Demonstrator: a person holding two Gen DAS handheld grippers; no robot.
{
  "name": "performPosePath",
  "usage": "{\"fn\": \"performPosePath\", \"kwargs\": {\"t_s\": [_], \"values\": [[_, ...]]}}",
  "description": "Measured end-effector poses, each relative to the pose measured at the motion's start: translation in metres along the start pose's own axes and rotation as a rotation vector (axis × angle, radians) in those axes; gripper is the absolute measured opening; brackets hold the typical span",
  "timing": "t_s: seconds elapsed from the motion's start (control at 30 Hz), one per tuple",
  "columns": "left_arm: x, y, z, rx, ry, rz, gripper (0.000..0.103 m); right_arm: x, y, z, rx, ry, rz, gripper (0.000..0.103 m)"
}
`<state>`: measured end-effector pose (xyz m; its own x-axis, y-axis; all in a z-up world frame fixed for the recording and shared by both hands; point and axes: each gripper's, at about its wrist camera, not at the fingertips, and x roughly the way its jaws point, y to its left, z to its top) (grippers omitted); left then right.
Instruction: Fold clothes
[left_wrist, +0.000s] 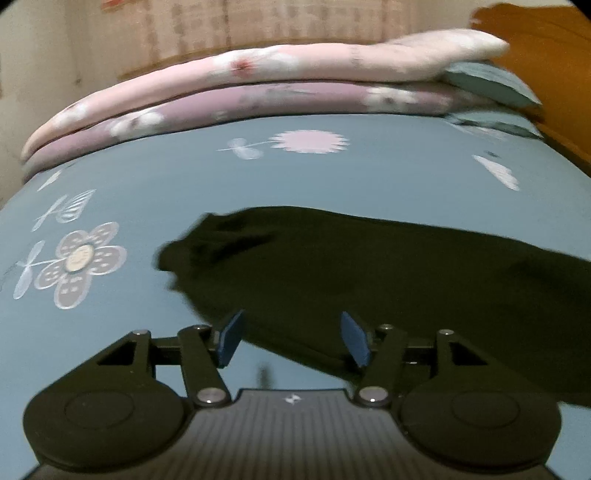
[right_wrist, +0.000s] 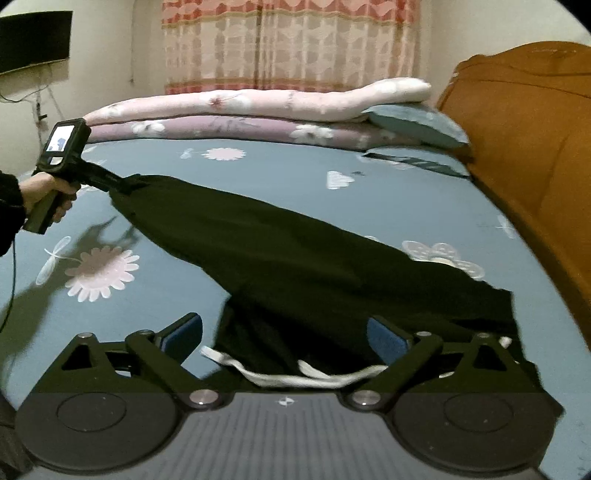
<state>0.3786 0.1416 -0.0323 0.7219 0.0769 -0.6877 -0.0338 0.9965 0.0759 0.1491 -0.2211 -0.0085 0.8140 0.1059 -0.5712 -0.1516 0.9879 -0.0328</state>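
Blue floral bedsheet bears black trousers; both grippers' fingers spread, empty.

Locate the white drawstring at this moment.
In the right wrist view the white drawstring lies at the near edge of the black pants, on the blue floral bedsheet, between the open right gripper's fingers.

The trousers lie across the bed, running from far left to near right in the right wrist view; their drawstring lies at the near end, between the right gripper's fingers; the left gripper is above the trousers' near edge; folded quilts are stacked at the bed's far side, a pillow to their right, under the top quilt's end; the headboard stands along the right; a curtain hangs behind.
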Motion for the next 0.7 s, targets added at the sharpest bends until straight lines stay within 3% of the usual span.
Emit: {"fn": "performPosePath", "kwargs": {"t_s": [0.17,0.27,0.47,0.53,0.6,0.67,0.7], "values": [[-0.023,-0.059,-0.016,0.047,-0.008,-0.136,0.064,-0.023,-0.023,-0.006,-0.020,-0.036,0.009,0.098],[-0.033,-0.093,-0.026,0.077,-0.020,-0.213,0.065,-0.023,-0.041,0.000,-0.083,-0.049,-0.006,0.091],[-0.029,-0.142,-0.028,0.107,-0.024,-0.315,0.065,0.006,-0.096,0.030,-0.175,-0.026,-0.034,0.066],[-0.024,-0.155,-0.025,0.122,-0.028,-0.331,0.065,0.023,-0.115,0.044,-0.176,-0.011,-0.034,0.054],[-0.012,-0.160,-0.018,0.114,-0.040,-0.342,0.065,0.046,-0.134,0.059,-0.171,0.006,-0.029,0.033],[0.001,-0.163,-0.013,0.093,-0.044,-0.355,0.065,0.079,-0.148,0.073,-0.177,0.036,-0.024,0.020],[0.007,-0.164,-0.012,0.077,-0.040,-0.362,0.064,0.095,-0.152,0.078,-0.184,0.052,-0.019,0.019]]}}
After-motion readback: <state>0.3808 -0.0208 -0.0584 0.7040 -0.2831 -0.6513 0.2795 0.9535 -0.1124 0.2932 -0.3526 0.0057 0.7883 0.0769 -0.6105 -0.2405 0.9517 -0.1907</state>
